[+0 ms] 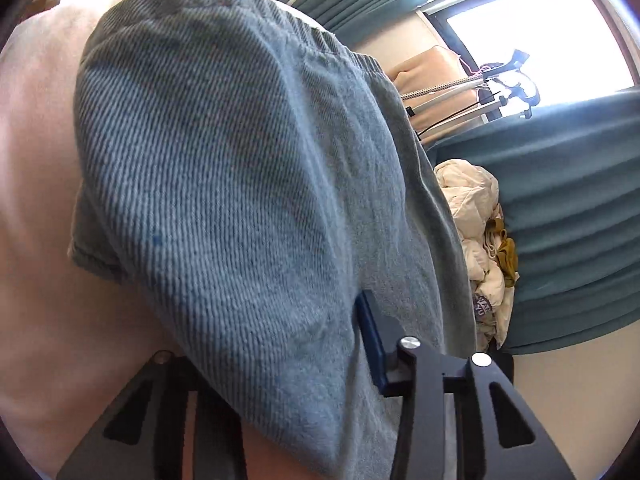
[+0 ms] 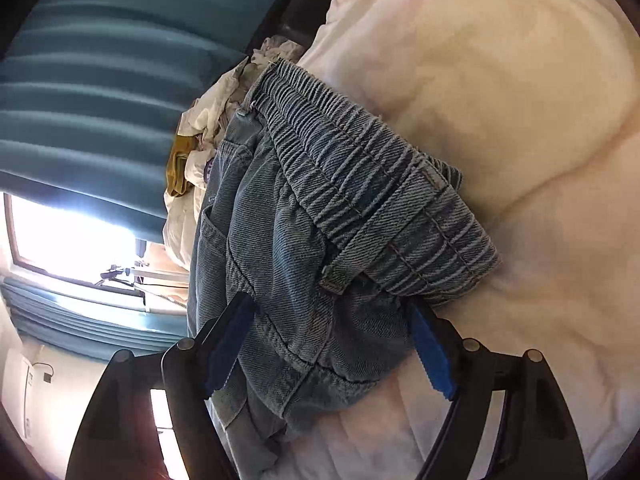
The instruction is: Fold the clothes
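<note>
While your left gripper (image 1: 320,360) pinches the jeans (image 2: 320,240) to steady them on the bedding (image 2: 520,120), your right gripper (image 2: 332,344) straddles them, jaws wide.

Jeans (image 2: 320,220) on the bed cover (image 2: 500,80), heap of clothes (image 2: 200,136) just beyond them.

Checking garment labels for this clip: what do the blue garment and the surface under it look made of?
Blue garment: looks like washed denim, matte, with diagonal twill ribs, topstitched seams and a gathered elastic waistband. Surface underneath: pale cream bedding, seemingly a soft padded quilt, judging by its puffy folds; exact fibre unclear.
</note>
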`<state>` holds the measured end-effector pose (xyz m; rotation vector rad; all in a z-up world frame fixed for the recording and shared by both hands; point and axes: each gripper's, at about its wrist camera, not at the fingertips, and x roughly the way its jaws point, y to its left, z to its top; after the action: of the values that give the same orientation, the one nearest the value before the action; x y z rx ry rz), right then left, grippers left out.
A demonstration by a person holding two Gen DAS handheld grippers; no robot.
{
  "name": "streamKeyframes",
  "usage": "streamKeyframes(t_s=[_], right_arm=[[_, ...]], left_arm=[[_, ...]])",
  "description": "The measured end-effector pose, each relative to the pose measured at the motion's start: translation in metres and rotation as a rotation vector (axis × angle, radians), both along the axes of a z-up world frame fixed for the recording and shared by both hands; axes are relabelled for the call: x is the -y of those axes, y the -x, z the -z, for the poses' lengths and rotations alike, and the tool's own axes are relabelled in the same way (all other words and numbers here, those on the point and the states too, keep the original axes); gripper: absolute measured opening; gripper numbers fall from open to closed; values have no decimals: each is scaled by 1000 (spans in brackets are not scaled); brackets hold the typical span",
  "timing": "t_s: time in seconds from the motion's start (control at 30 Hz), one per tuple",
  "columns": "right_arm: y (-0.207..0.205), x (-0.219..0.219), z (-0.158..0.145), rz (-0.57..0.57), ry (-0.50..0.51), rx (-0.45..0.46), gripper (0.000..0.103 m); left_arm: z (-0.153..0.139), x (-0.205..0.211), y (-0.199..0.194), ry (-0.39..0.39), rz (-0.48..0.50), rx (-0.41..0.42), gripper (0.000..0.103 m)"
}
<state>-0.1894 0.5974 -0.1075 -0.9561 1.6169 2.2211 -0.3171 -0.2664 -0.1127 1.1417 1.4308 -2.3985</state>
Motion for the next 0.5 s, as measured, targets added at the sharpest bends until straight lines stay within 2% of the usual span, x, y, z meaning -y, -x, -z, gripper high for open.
streamKeyframes(t_s=[0.03,0.07,0.13,0.17,0.2,0.23,0.3,0.5], right_arm=[[1,2,0,14,-23,11,77],[3,4,1,27,-46,23,71],[3,8,-4,56,-98,47,51],[2,10,-9,70,-128,60,30],[1,12,-14,85,-157,73,22],[0,14,-20,99,-187,86,19],[-5,17,-35,104,-234,79,12],[-29,14,-88,109,-280,18,9]], left_arm=[[-2,-2,1,10,-6,-2,20],[-5,-4,3,21,-12,-3,17],[-12,-7,3,34,-34,-9,10],[-18,-8,0,43,-48,-21,9],[-27,-10,-3,71,-58,-40,8],[-35,-10,-6,98,-63,-61,7],[-52,-9,-13,97,-72,-95,7],[-98,10,-40,98,-69,-115,7]])
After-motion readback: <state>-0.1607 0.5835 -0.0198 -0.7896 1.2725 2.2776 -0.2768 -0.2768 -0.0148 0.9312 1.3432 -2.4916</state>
